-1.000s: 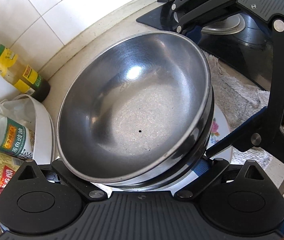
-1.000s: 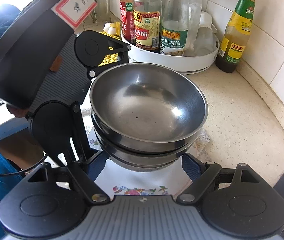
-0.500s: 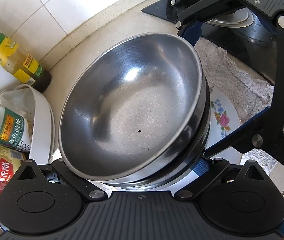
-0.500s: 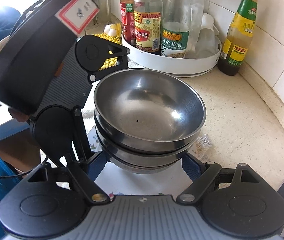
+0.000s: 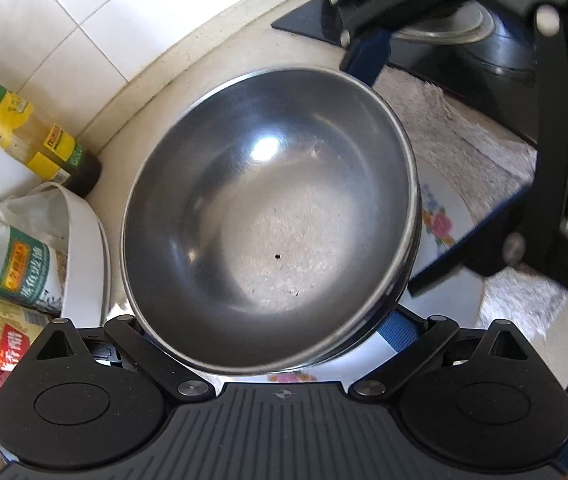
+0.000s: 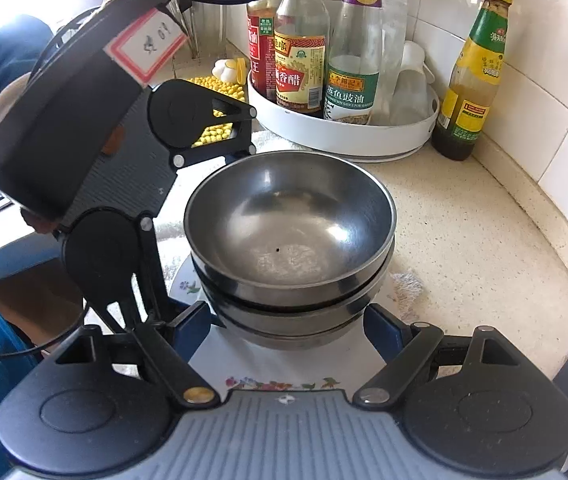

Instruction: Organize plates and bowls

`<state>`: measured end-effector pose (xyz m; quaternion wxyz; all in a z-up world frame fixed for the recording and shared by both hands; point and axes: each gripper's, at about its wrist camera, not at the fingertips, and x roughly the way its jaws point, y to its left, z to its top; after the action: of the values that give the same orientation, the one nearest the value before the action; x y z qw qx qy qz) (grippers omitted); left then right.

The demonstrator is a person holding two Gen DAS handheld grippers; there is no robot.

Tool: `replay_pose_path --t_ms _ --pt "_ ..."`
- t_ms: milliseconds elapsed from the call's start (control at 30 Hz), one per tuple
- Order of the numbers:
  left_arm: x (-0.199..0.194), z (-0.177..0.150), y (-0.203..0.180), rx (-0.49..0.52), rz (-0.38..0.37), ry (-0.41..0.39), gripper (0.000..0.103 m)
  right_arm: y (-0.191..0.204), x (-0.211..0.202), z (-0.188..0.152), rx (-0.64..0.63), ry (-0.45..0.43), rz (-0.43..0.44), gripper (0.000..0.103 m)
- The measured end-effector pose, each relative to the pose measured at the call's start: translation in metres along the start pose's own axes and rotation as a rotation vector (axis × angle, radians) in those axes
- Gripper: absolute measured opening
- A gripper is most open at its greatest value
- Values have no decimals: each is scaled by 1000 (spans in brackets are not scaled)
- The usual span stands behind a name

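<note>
A stack of steel bowls (image 5: pixel 272 220) sits on a white flowered plate (image 5: pixel 442 224); both show in the right wrist view too, the bowls (image 6: pixel 290 236) on the plate (image 6: pixel 268 364). My left gripper (image 5: pixel 280 332) has its jaws wide, one on each side of the stack's base, over the plate's near edge. My right gripper (image 6: pixel 284 324) stands the same way from the opposite side, its blue fingertips (image 6: pixel 380 326) beside the bottom bowl. Whether the pads touch the bowls or the plate is hidden. The plate and stack appear lifted slightly off a towel (image 5: pixel 464 136).
A white round tray (image 6: pixel 364 136) with sauce bottles (image 6: pixel 300 72) stands behind the stack. A yellow-labelled bottle (image 6: pixel 470 80) stands by the tiled wall. A black stove with a pot (image 5: pixel 464 36) is beyond the towel. Yellow beads (image 6: pixel 214 88) lie at the back.
The bowl stack and plate have moved away from both cameras and sit lower and farther in the views; the left view has swung toward the wall and stove.
</note>
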<state>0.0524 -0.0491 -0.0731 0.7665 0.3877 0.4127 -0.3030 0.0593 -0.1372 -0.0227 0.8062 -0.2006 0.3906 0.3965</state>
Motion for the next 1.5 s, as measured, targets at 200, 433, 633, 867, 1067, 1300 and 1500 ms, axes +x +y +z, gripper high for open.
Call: replay_pose_path --t_ms 200,433,633,867,1067,1300,1500 --pt "-8 -8 -2 -8 -8 -20 102 8 -5 -8 43 9 -28 85" --pt "-20 -24 -4 -91 -4 -41 103 25 -24 -26 145 -34 -64 85" --pt "-41 -41 -4 -176 22 -78 103 49 -46 -36 286 -112 -146 87" --pt "-65 -56 -2 -360 80 -134 103 68 -73 -43 511 -216 -256 92" --pt "-96 -51 19 -520 102 -190 103 83 -139 -14 548 -377 -494 103" --pt "-137 -75 19 -786 110 -336 103 95 -109 -62 839 -455 -479 103" --pt "-113 -71 -6 -883 128 -232 103 91 -80 -72 879 -271 -575 103"
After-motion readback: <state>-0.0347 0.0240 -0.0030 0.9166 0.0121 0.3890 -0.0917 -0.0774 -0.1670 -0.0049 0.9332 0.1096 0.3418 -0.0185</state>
